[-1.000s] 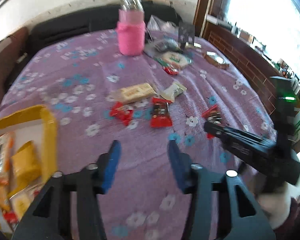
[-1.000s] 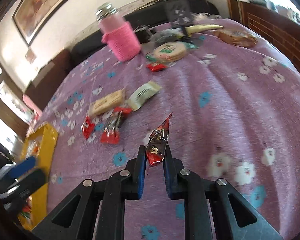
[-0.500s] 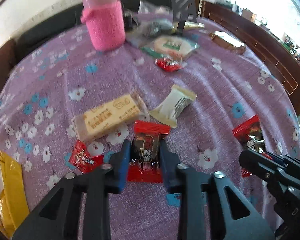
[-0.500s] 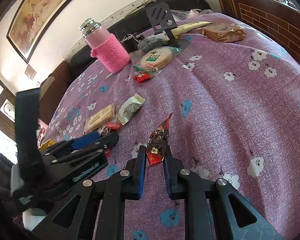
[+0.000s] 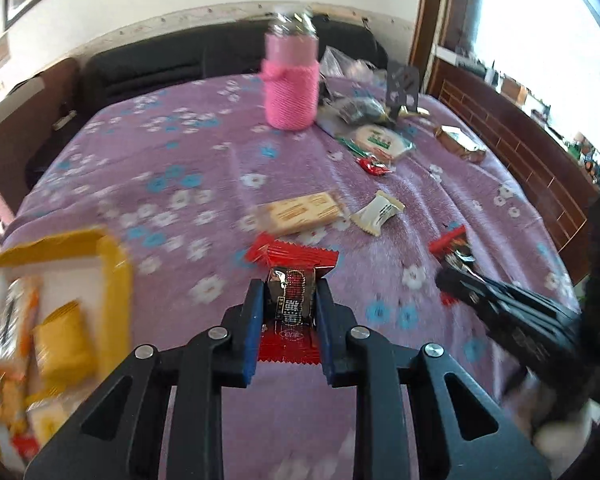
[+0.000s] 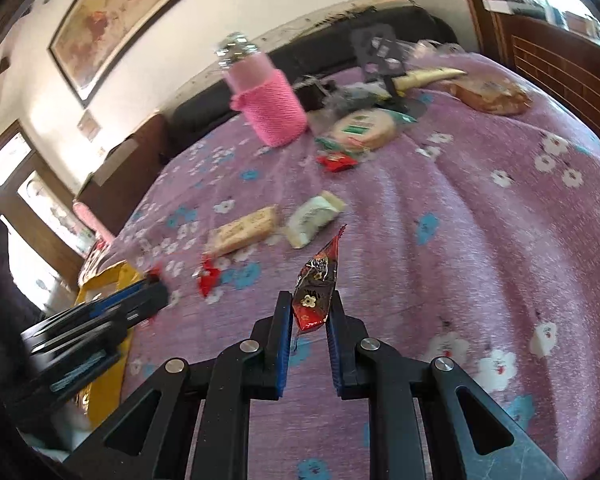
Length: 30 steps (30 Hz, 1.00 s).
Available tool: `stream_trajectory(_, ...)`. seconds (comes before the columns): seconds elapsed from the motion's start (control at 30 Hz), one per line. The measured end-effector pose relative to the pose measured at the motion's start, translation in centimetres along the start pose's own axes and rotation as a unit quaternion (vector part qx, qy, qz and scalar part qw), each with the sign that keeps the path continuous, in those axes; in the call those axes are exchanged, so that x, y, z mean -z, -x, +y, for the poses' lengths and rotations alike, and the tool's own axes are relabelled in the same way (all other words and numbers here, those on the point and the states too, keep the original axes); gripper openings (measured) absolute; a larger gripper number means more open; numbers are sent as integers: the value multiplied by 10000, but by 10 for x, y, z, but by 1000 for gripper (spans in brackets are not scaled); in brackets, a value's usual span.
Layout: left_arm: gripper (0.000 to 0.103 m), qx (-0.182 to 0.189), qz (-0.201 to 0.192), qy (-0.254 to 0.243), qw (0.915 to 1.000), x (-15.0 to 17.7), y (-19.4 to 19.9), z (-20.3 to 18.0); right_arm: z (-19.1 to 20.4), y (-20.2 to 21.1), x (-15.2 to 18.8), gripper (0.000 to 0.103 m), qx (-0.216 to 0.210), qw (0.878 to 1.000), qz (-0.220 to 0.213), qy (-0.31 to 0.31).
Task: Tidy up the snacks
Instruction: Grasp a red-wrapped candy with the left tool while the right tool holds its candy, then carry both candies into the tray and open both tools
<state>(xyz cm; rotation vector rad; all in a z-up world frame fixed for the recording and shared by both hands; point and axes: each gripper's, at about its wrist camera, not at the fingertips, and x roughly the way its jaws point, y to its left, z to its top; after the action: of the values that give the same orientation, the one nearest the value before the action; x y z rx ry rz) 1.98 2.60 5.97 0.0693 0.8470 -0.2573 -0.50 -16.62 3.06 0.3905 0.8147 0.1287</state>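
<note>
Purple floral counter (image 5: 172,184) carries scattered snacks beside a pink bottle (image 5: 291,88); yellow box (image 5: 118,276) holds packets. Left hand-held gripper (image 5: 289,304) clamps a red packet (image 5: 292,300), right hand-held gripper (image 6: 311,312) a red candy (image 6: 316,292).

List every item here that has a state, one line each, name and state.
Left claw: shut on red snack packet, lifted.
Right claw: shut on red candy wrapper.
Yellow box: open, snacks inside.
Pink-sleeved bottle: upright, capped.
Biscuit pack: lying flat, sealed.
White packet: lying flat.
</note>
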Motion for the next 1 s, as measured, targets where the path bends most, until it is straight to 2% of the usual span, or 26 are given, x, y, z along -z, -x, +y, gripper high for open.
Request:
stream_trajectory(0.13,21,-188,-138,403,9989,25,43,31,19,2,8,17,-97,9994,-85,312)
stream_trajectory(0.27,22,-481,-436,826,9945,55,86,63,35,3,17,17,-71,9984,-118,551)
stream_trajectory(0.4,22,-769,-669,1297,9863,84,121,107,49,2,24,17,-94,9978,-73,651)
stream_trajectory(0.5,22,-959,-746,1630,9791,100,136,142,73,10,31,17,-313,9964,12,790)
stream_trajectory(0.6,22,-1126,-805,1916,9717,112,143,170,115,20,39,17,-664,9915,131,1110)
stream_trajectory(0.7,22,-1133,-748,2156,9670,125,140,190,160,23,44,17,-944,9839,295,1486)
stream_trajectory(0.83,22,-1153,-608,2252,9655,137,126,203,221,10,61,17,-1108,9700,592,2081)
stream_trajectory(1.0,22,-1110,-483,2242,9670,140,114,216,273,-24,85,17,-1234,9554,1058,2467)
